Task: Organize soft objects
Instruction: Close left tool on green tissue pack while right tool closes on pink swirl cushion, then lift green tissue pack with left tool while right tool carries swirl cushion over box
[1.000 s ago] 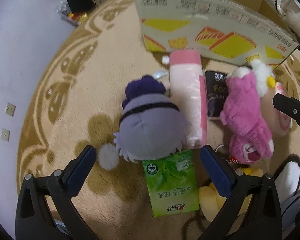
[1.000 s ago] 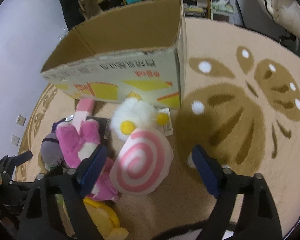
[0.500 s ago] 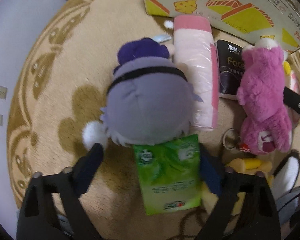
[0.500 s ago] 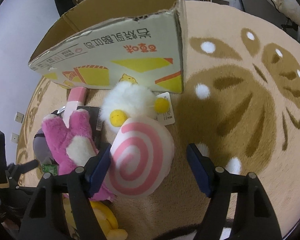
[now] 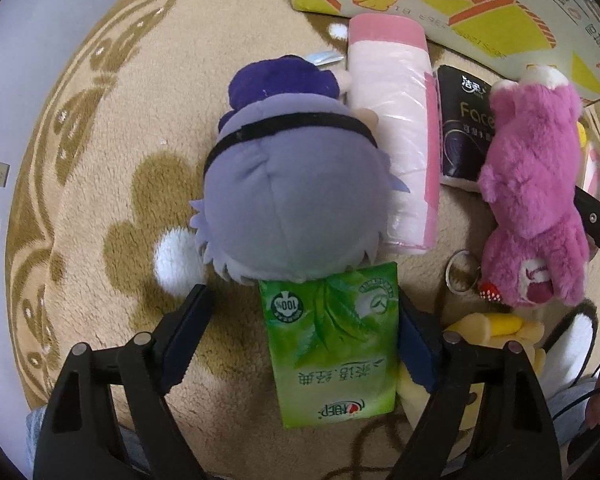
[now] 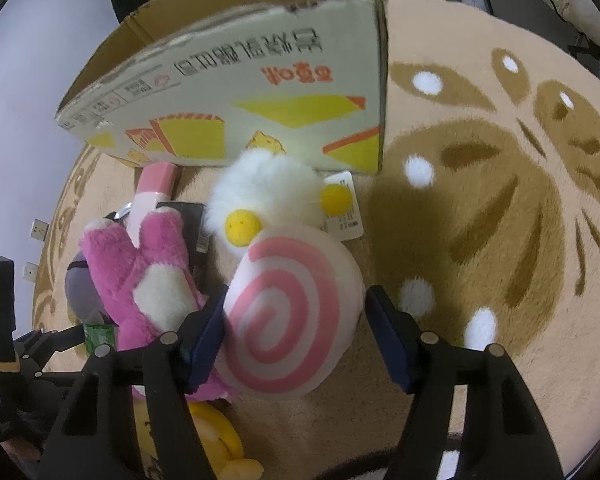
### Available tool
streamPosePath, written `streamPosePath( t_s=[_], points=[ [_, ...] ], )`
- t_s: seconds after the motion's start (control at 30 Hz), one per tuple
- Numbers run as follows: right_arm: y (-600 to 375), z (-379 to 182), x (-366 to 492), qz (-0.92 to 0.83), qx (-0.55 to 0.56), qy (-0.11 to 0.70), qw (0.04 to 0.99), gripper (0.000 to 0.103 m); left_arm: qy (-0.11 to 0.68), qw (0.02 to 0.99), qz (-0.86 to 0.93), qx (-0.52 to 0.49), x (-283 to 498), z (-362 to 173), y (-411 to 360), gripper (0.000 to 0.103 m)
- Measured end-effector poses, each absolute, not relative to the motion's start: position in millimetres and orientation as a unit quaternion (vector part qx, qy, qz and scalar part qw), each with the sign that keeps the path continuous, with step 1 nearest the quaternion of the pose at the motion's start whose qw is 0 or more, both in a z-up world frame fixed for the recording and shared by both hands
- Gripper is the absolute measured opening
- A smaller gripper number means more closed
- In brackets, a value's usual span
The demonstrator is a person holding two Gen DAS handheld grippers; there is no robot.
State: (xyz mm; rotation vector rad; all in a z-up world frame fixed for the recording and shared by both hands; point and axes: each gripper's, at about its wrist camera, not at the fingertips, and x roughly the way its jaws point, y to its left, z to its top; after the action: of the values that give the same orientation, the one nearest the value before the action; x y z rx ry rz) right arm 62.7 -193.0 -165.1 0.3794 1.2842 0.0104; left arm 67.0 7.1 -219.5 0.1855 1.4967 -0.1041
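Note:
My left gripper (image 5: 300, 320) is open, its jaws on either side of a green tissue pack (image 5: 332, 352) that lies against a purple plush doll (image 5: 288, 196). My right gripper (image 6: 296, 328) is open around a pink-and-white swirl plush (image 6: 292, 312); the left pad touches it, the right pad stands just apart. A white fluffy plush with yellow dots (image 6: 268, 196) lies just beyond. A magenta bear (image 5: 536, 200) lies between both grippers and also shows in the right wrist view (image 6: 140, 276). The cardboard box (image 6: 236, 92) stands open behind.
A pink roll of bags (image 5: 396, 120) and a black tissue pack (image 5: 464, 120) lie beside the doll. A yellow plush (image 5: 496, 332) and a key ring (image 5: 462, 272) lie near my left gripper. Everything rests on a beige patterned rug (image 6: 500, 200).
Both grippers have moved forward and down: the left now straddles the green tissue pack, the right now flanks the swirl plush. The jaws stayed open.

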Motion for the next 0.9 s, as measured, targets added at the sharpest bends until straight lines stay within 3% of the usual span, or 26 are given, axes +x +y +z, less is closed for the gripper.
streamPosePath(
  t_s=[0.17,0.23,0.9],
  points=[
    [-193,-167,65,0.003,0.191,0.599,0.778,0.064,0.687,0.723,-0.045,0.056,64,-216,16,0.069],
    [-193,-167,64,0.003,0.191,0.598,0.779,0.061,0.684,0.725,-0.046,0.061,61,-214,16,0.054],
    [-199,-140,51,-0.005,0.167,0.566,0.808,0.047,0.664,0.744,-0.015,0.067,48,-191,57,0.052]
  ],
)
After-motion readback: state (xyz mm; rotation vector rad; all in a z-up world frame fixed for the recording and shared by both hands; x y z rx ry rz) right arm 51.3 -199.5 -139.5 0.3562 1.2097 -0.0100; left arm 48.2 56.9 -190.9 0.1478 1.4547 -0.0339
